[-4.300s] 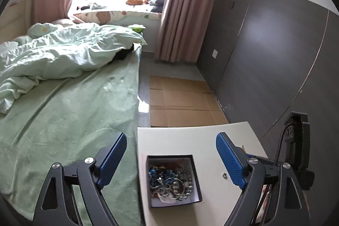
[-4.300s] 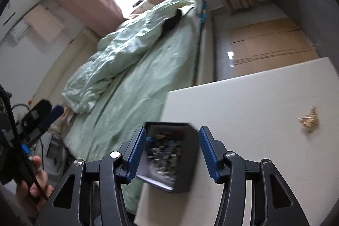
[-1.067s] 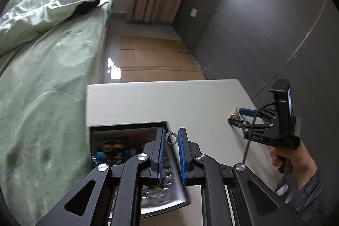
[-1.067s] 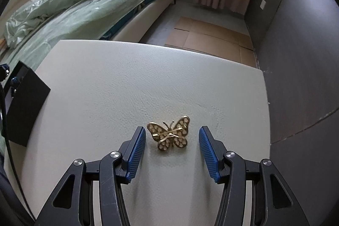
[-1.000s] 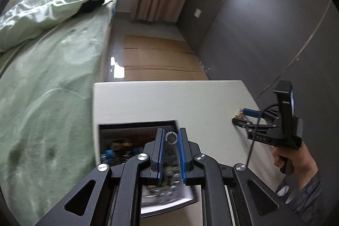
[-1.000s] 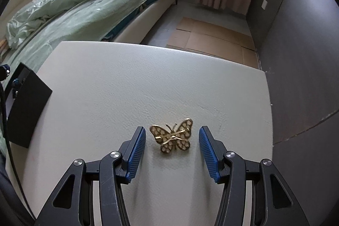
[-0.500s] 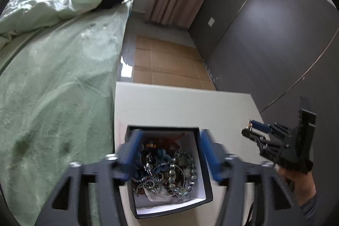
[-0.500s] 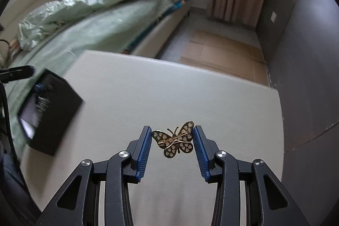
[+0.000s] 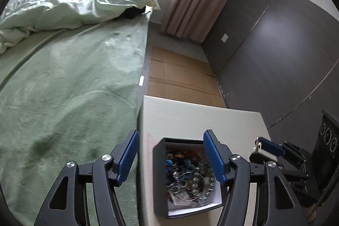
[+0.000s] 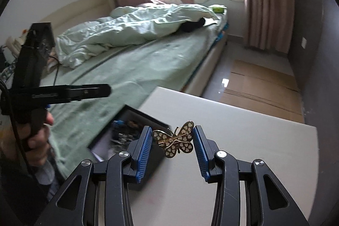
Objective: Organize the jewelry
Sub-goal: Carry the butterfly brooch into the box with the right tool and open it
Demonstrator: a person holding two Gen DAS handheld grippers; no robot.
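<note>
An open black box (image 9: pixel 161 183) holding a tangle of beads and chains (image 9: pixel 188 171) sits at the near left of the white table (image 9: pixel 190 118). My left gripper (image 9: pixel 170 155) hangs open above the box, nothing between its blue pads. My right gripper (image 10: pixel 172 141) is shut on a gold butterfly brooch (image 10: pixel 174 139), held in the air off the table, just right of the blurred box (image 10: pixel 139 118). From the left wrist the right gripper (image 9: pixel 259 144) shows at the right edge with a glint of gold at its tip. A hand (image 10: pixel 36 141) holds the left gripper (image 10: pixel 103 90).
A bed with a green sheet (image 9: pixel 63 88) and a rumpled duvet (image 10: pixel 131 35) runs along the table's left side. Flattened cardboard (image 9: pixel 182 77) lies on the floor beyond the table. A dark panelled wall (image 9: pixel 275 46) stands to the right.
My left gripper was shut on a small ring; it opened over the box and the ring is gone from its pads. My right gripper shut on the brooch, lifted it and swung toward the box.
</note>
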